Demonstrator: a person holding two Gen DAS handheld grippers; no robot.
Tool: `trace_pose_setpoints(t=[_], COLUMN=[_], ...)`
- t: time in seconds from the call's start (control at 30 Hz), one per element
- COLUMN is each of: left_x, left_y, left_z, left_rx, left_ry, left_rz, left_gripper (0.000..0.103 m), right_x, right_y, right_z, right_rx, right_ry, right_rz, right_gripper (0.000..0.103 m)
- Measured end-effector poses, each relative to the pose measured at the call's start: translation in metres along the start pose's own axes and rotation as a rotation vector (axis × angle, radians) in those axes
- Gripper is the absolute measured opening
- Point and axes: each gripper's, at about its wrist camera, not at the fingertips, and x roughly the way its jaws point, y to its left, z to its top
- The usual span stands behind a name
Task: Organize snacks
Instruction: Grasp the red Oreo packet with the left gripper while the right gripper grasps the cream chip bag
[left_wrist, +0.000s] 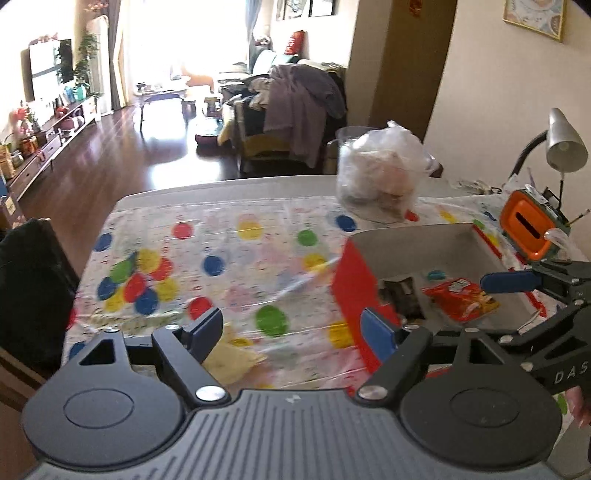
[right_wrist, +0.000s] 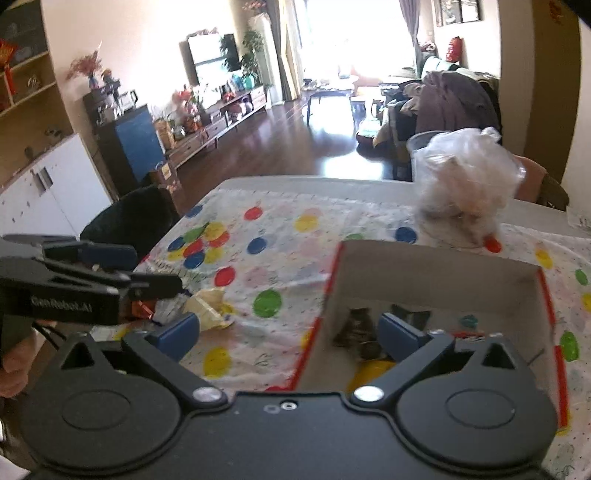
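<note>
Blue-padded and spread wide with nothing between its fingers, the left hand-held gripper hangs over the spotted cloth on the bench. The right hand-held gripper, marked "DAS" on its side, is equally wide and straddles the box wall. A red snack packet lies inside the box. The left's side reads "GenRobot.AI". Yellow wrapper lies beside the box; a bagged jar stands behind.
</note>
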Motion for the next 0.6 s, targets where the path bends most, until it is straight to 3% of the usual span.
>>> trace_pose_setpoints(t=[0.33,0.6], left_x=[-0.006,0.006], left_y=[0.085,0.134], left_z=[-0.027,-0.041], left_rx=[-0.087,-0.119], left_ry=[0.012,0.051], left_rz=[0.083,0.128], left_gripper=[0.084,0.084], right_x=[0.040,0.080], right_y=[0.065,0.090], right_z=[-0.006,0.001], right_rx=[-0.055,-0.002], right_ry=[0.011,0.059], right_rz=[0.034,0.062], right_gripper=[0.103,0.103])
